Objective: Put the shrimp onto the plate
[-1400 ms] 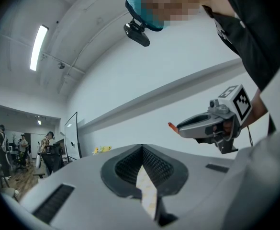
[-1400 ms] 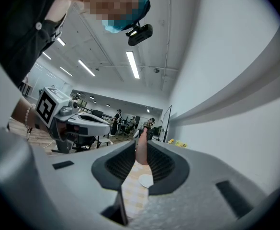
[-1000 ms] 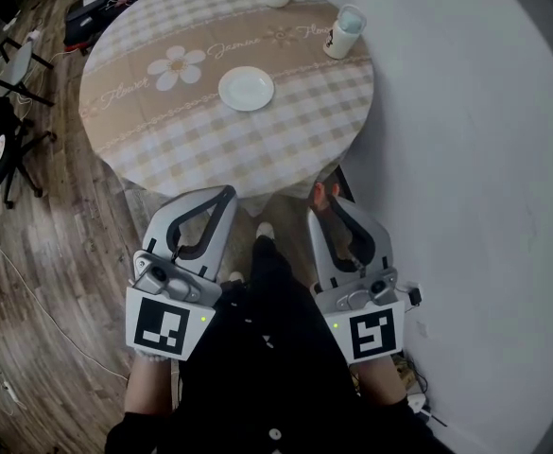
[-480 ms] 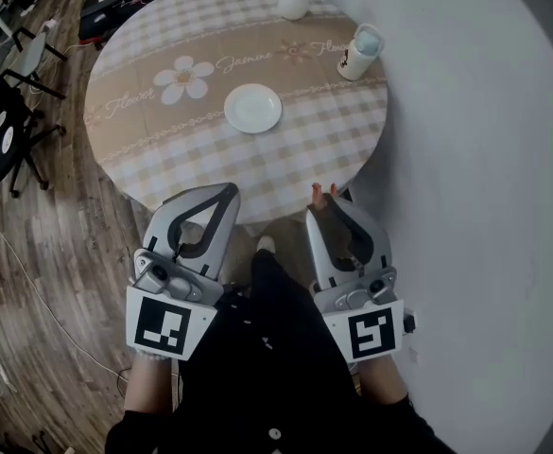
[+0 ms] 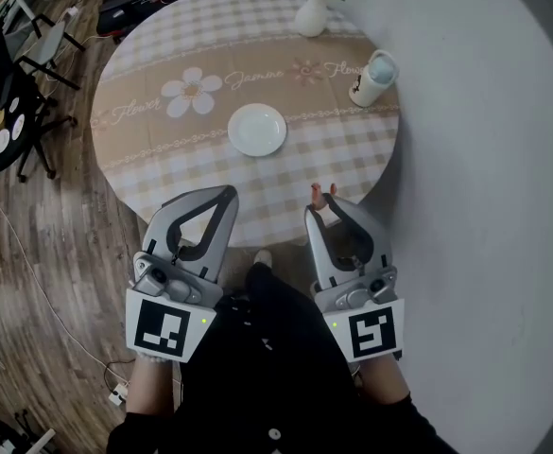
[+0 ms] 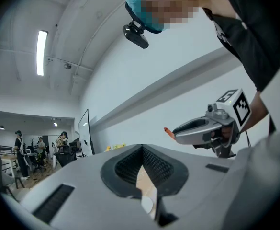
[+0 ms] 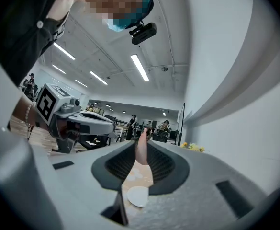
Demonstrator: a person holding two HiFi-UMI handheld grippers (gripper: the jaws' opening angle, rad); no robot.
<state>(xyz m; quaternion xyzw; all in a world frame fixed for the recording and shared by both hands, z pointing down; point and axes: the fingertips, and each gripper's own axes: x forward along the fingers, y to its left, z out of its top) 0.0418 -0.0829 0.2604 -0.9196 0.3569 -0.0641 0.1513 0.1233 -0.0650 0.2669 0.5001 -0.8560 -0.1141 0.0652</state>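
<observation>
A small white plate point(image 5: 257, 129) sits near the middle of a round table point(image 5: 153, 173) with a beige checked cloth. My right gripper point(image 5: 321, 202) is shut on a pink-orange shrimp point(image 5: 321, 194), held upright at the table's near edge, short of the plate. In the right gripper view the shrimp point(image 7: 141, 149) stands between the jaws, with the plate point(image 7: 139, 196) showing below it. My left gripper point(image 5: 225, 195) is shut and holds nothing, beside the right one. From the left gripper view I see the right gripper point(image 6: 204, 128) and the shrimp point(image 6: 168, 132) poking out of its tip.
A white vase with yellow flowers point(image 5: 312, 10) and a white cup point(image 5: 374, 76) stand at the table's far right. A pale wall point(image 5: 484, 159) runs close along the right. Black chairs point(image 5: 11, 93) and a cable point(image 5: 30, 301) are on the wooden floor at left.
The table has drawn nearer and lower in the head view; its near edge now lies under both gripper tips. Both grippers keep their pose, the shrimp still held.
</observation>
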